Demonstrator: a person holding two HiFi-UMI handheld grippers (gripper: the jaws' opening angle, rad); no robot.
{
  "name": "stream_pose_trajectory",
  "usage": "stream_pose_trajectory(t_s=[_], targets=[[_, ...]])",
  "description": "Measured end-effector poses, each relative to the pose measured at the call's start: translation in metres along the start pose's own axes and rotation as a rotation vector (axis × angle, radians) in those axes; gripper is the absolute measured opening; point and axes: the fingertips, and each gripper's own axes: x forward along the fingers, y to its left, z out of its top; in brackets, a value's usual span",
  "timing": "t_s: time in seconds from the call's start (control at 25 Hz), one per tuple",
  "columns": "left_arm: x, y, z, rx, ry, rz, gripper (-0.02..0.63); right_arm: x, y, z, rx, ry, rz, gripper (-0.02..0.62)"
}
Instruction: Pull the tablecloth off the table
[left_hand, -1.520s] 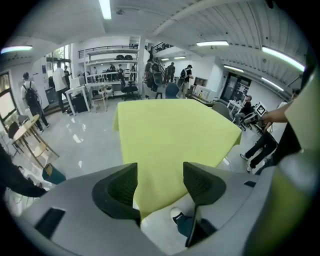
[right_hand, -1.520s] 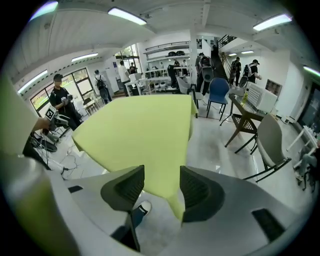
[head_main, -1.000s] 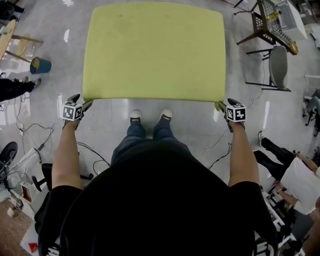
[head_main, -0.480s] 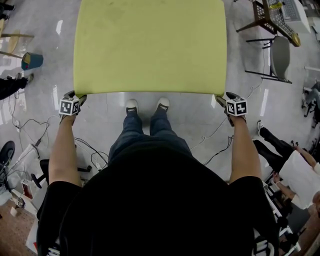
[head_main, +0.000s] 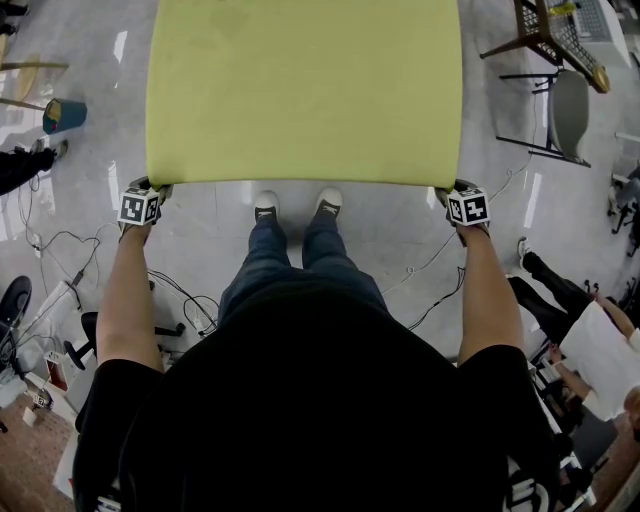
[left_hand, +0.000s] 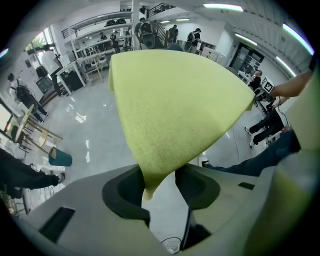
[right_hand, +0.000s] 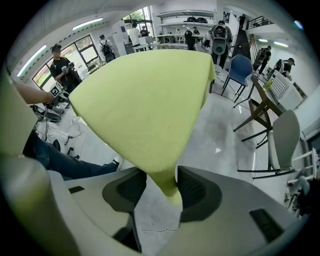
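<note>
You're square on to the yellow-green fabric tablecloth (head_main: 300, 90), and it lies spread flat ahead of you, filling the top of the head view. Its near edge runs straight across just beyond your dark shoes with white toes (head_main: 265, 207). Whatever carries the cloth is covered from here.

Down at the near left corner sits your left gripper (left_hand: 159, 176), pointing steeply down. Its jaws have just been closing, and the cloth's corner hangs right between them. It isn't clamped, though: the pads stand apart, with the pale grey glossy floor (head_main: 380, 230) showing through the gap under the corner's tip. Call that one released, with cloth in the mouth.

It's the same story on the other side. Your right gripper (right_hand: 157, 181) is at the near right corner, its jaws also just closing in. That corner's point dangles between them and lies close against the right-hand pad. There's a clear gap on the other side, so there's no pinch here either.

Both forearms reach out straight, one to each corner. Off to your left a teal bucket (head_main: 62, 115) stands on the floor, well clear of the cloth. On your right a grey plastic chair (head_main: 570, 110) stands near the far corner.
</note>
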Motion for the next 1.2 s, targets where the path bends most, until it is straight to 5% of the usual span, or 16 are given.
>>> stream_pose_trajectory(t_s=[0.44,1.2], targets=[[-0.001,0.008,-0.013,0.025,0.033,0.032,0.041,0.0,0.008,-0.002,-0.02,0.019,-0.032,0.023],[-0.036,-0.01,-0.024,0.003,0.021,0.09,0.025,-0.022,0.007,-0.028,-0.024,-0.03,0.022,0.02]])
